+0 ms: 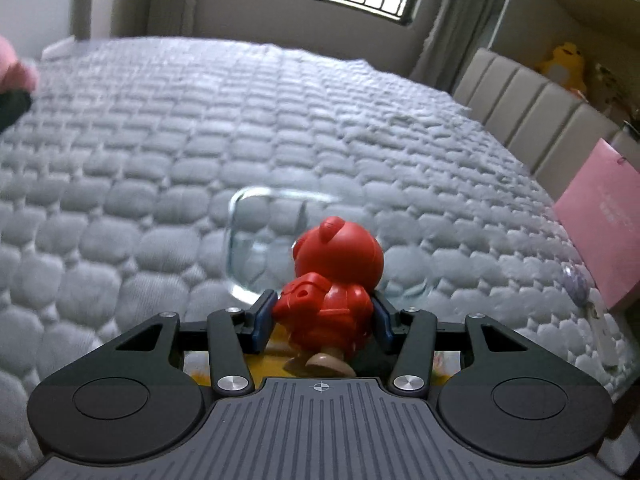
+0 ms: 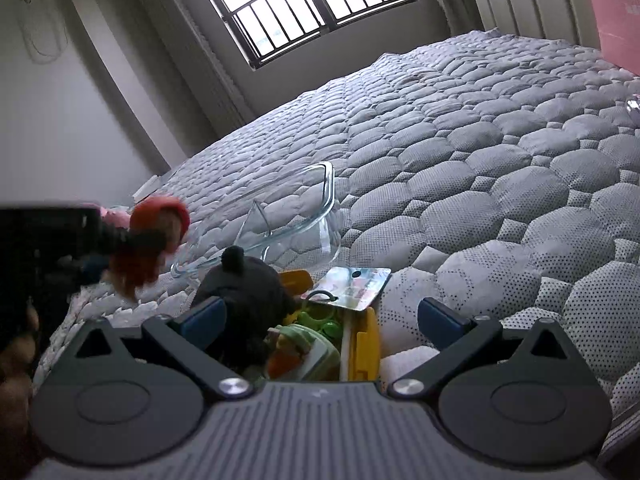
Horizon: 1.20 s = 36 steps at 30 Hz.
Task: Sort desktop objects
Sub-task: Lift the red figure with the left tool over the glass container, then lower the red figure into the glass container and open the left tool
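My left gripper (image 1: 322, 314) is shut on a red toy figure (image 1: 334, 280) and holds it upright, just in front of a clear glass dish (image 1: 248, 236) on the grey quilted bed. In the right wrist view the same red figure (image 2: 154, 240) shows blurred at the left, held beside the glass dish (image 2: 296, 220). My right gripper (image 2: 320, 320) is open and empty above a yellow box (image 2: 360, 344) that holds several small toys, a dark plush toy (image 2: 244, 284) and a printed card (image 2: 352, 286).
A pink bag (image 1: 604, 224) leans against the beige padded headboard (image 1: 532, 120) at the right. A yellow plush (image 1: 564, 64) sits on a shelf behind it. A small clear object (image 1: 576, 280) lies near the bed's right edge. The quilted bed (image 1: 200, 140) stretches toward the window.
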{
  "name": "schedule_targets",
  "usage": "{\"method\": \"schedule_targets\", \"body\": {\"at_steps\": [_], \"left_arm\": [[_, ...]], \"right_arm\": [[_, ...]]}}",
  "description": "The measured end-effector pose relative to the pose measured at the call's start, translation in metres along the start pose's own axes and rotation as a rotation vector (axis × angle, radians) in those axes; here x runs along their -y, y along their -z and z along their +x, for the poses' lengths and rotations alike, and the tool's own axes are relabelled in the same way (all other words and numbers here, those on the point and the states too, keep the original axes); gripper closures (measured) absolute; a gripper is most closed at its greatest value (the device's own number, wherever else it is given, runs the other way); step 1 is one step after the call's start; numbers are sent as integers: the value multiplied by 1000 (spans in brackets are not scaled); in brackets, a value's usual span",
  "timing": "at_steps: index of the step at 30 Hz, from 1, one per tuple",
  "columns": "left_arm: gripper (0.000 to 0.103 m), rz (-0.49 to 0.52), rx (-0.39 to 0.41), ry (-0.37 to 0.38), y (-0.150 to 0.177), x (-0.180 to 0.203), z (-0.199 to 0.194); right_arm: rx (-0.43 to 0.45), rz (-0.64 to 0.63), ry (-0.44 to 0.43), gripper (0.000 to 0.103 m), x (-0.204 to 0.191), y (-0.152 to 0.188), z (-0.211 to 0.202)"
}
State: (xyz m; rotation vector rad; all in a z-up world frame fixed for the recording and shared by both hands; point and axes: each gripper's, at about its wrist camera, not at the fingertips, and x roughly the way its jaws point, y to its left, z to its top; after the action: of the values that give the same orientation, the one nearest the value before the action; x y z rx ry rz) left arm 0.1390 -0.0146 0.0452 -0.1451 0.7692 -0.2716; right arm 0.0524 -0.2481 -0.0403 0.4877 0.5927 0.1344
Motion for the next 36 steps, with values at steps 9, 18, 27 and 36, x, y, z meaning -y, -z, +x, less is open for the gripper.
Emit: {"method": "schedule_targets", "body": {"at_steps": [9,18,27,36], "left_arm": [[50,48,0,13,-42,44,35],[50,-73,-159,-45,-46,39,108],[49,-123,-225,-153,-37,30,139],[49,-137,-244,-140,-31,27,137]], "right_arm": [[0,31,-2,0,11,1,0],[12,59,10,0,26,6,-4],[-12,83,-5,0,38,11,4],[-4,45,12,0,28,8,4]]}}
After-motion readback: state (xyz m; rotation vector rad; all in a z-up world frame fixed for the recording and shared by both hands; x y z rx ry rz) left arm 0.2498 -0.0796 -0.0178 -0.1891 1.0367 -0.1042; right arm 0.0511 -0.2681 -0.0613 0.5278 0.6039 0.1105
